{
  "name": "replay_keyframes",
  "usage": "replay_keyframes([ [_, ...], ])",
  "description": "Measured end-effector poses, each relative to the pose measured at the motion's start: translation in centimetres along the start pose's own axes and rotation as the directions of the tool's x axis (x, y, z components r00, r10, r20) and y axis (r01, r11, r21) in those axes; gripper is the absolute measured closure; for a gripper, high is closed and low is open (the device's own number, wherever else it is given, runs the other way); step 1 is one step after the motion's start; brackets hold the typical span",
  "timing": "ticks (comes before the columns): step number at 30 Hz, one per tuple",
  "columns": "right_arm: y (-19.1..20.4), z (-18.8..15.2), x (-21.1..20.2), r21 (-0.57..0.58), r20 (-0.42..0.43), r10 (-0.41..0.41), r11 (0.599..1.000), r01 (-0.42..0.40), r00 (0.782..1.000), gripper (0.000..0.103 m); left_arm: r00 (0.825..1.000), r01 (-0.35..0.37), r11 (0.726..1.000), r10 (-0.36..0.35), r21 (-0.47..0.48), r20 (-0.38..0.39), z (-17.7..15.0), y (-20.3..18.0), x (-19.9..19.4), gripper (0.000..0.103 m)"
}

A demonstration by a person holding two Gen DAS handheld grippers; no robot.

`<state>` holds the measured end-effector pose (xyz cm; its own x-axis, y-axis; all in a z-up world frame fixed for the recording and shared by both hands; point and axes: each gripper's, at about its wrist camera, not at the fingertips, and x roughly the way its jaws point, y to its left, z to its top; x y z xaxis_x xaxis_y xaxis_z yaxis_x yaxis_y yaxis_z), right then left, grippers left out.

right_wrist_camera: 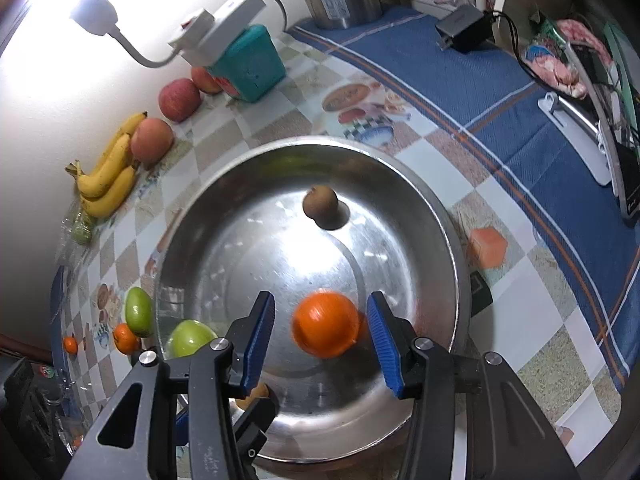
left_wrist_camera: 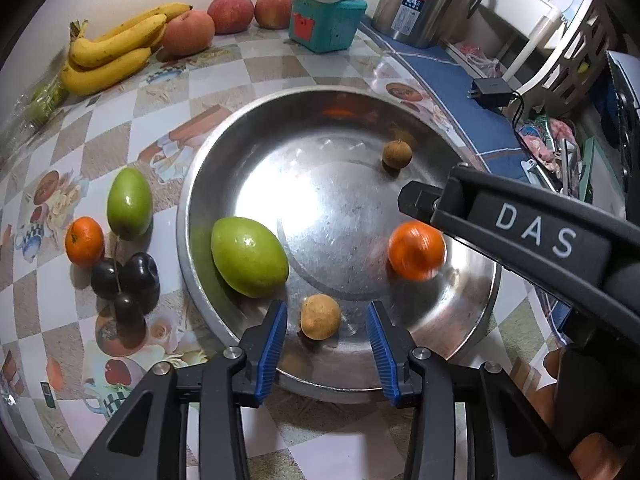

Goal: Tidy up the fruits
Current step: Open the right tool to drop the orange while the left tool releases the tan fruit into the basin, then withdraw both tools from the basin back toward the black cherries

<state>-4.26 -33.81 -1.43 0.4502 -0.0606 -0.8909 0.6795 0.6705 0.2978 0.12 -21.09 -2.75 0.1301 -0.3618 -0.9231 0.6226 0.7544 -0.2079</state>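
Note:
A steel basin (left_wrist_camera: 472, 344) (right_wrist_camera: 440, 216) holds a green fruit (left_wrist_camera: 249, 256) (right_wrist_camera: 188, 338), a motion-blurred orange (left_wrist_camera: 417, 250) (right_wrist_camera: 325, 323), a tan longan (left_wrist_camera: 320, 316) and a brown longan (left_wrist_camera: 397, 154) (right_wrist_camera: 320, 205). My left gripper (left_wrist_camera: 326, 344) is open over the near rim, its jaws either side of the tan longan and apart from it. My right gripper (right_wrist_camera: 320, 334) is open above the orange, not touching it; it also shows in the left wrist view (left_wrist_camera: 416, 200). Beside the basin lie a second green fruit (left_wrist_camera: 129, 204) (right_wrist_camera: 138, 311), a small orange (left_wrist_camera: 84, 241) (right_wrist_camera: 125, 338) and dark plums (left_wrist_camera: 128, 280).
Bananas (left_wrist_camera: 112, 52) (right_wrist_camera: 108, 176) and apples (left_wrist_camera: 230, 14) (right_wrist_camera: 179, 98) line the back wall beside a teal box (left_wrist_camera: 326, 24) (right_wrist_camera: 250, 64) with a white lamp. A steel kettle (left_wrist_camera: 424, 0) stands behind. A blue cloth (right_wrist_camera: 500, 92) with a black charger (right_wrist_camera: 464, 28) lies right.

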Motion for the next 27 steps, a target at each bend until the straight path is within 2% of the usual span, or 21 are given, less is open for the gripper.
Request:
replay_keyframes([
  [8,-0.2,0.3,-1.0,0.018,0.040,0.014,1.000,-0.015,0.999,0.053,0.999,-0.002,1.000,0.002,0.007,0.039,0.2,0.0,-1.3,0.052],
  [12,-0.2,0.2,-1.0,0.018,0.041,0.018,1.000,-0.019,0.999,0.053,0.999,-0.026,1.000,0.027,-0.015,0.045,0.3,0.8,-1.6,0.048],
  [21,0.0,0.2,-1.0,0.013,0.042,0.016,1.000,-0.016,0.999,0.054,0.997,-0.031,0.994,0.038,-0.108,0.065,0.6,3.8,-2.8,0.044],
  [27,0.9,0.0,-0.8,-0.023,0.027,0.023,0.999,-0.022,0.999,0.054,0.996,-0.034,0.980,0.050,-0.199,0.076,0.7,6.5,-3.6,0.044],
])
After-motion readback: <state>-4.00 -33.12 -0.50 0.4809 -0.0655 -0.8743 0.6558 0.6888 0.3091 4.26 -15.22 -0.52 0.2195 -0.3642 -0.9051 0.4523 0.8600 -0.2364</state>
